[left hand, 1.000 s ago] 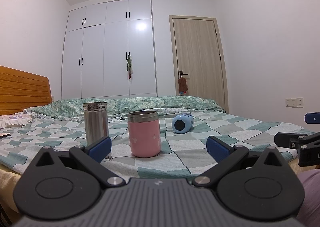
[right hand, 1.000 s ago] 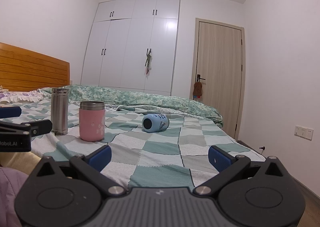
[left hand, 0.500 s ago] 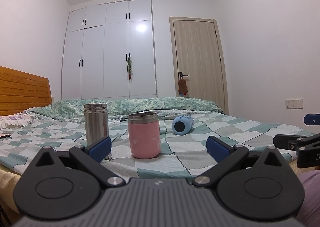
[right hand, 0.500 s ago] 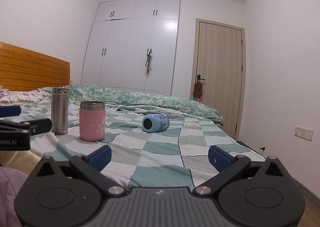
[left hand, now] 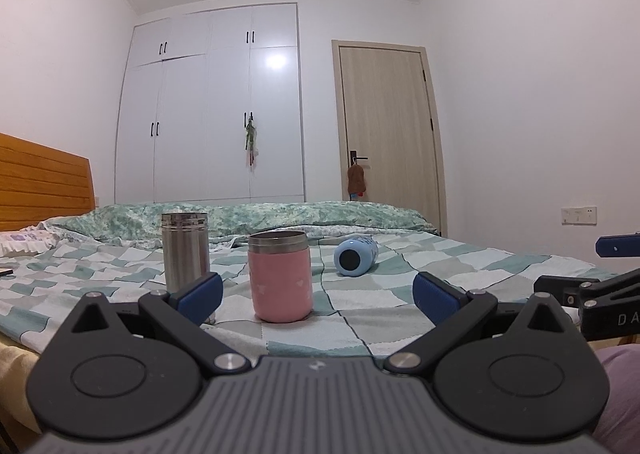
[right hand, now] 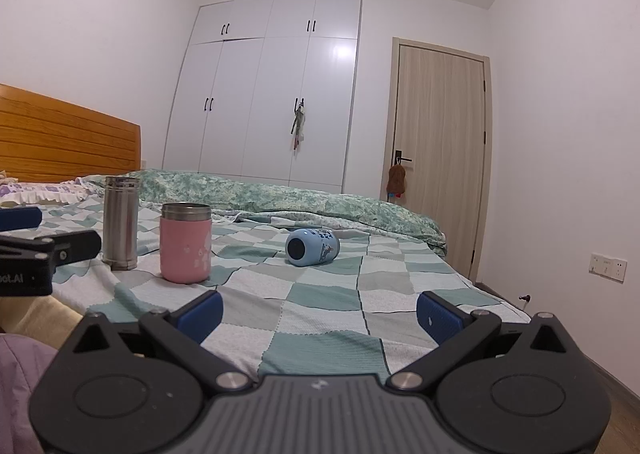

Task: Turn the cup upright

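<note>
A light blue cup [left hand: 356, 256] lies on its side on the checkered bed cover, its round dark end facing me; it also shows in the right wrist view [right hand: 312, 247]. A pink cup [left hand: 280, 278] [right hand: 185, 243] and a steel cup [left hand: 185, 250] [right hand: 120, 222] stand upright to its left. My left gripper [left hand: 318, 298] is open and empty, low at the near bed edge, in front of the pink cup. My right gripper [right hand: 320, 314] is open and empty, well short of the blue cup.
The bed [right hand: 328, 306] has a wooden headboard [right hand: 60, 142] at the left and a rolled green quilt [right hand: 280, 198] at the far side. A white wardrobe [left hand: 212, 110] and a door [left hand: 388, 126] stand behind.
The left gripper has tilted or dropped slightly, so the cups sit a little lower in its view. The right gripper has hardly moved. The cups have not moved.
</note>
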{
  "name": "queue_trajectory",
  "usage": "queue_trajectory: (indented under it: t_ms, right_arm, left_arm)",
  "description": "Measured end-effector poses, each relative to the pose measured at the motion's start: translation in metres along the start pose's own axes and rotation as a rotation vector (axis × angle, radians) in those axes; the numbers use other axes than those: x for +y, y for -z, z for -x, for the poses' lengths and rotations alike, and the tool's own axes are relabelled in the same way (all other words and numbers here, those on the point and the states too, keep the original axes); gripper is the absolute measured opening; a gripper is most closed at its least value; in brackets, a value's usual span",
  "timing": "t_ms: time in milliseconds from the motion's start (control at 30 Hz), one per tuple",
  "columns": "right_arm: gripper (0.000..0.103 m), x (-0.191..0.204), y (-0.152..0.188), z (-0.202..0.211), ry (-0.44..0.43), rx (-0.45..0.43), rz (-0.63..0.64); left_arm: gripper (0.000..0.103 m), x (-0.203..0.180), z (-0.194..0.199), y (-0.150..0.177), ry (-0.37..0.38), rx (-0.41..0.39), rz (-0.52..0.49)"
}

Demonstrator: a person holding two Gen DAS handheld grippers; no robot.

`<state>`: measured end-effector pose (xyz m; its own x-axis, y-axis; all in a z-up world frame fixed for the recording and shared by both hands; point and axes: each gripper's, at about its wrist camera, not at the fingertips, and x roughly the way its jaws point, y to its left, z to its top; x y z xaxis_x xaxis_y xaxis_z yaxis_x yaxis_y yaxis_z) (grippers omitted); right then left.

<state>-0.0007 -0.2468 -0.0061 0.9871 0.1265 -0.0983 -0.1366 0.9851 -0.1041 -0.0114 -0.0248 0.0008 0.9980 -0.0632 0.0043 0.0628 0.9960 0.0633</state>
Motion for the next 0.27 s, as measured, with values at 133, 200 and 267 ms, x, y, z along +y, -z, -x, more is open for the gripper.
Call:
queue_trajectory:
  t_ms: [133, 200, 267]
  right_arm:
    - [0.103, 0.0001, 0.0, 0.0, 0.0, 0.0, 0.0]
    - [0.103, 0.0002, 0.0, 0.0, 0.0, 0.0, 0.0]
    - [0.103, 0.0005, 0.0, -0.0001, 0.0, -0.001, 0.0]
  left_arm:
    - [0.103, 0.0011, 0.0002, 0.0002, -0.004, -0.001, 0.005]
    - [0.103, 0.0022, -0.0004, -0.0002, -0.007, 0.0, 0.01]
    - [0.103, 0.0028, -0.0009, -0.0002, -0.01, 0.004, 0.014]
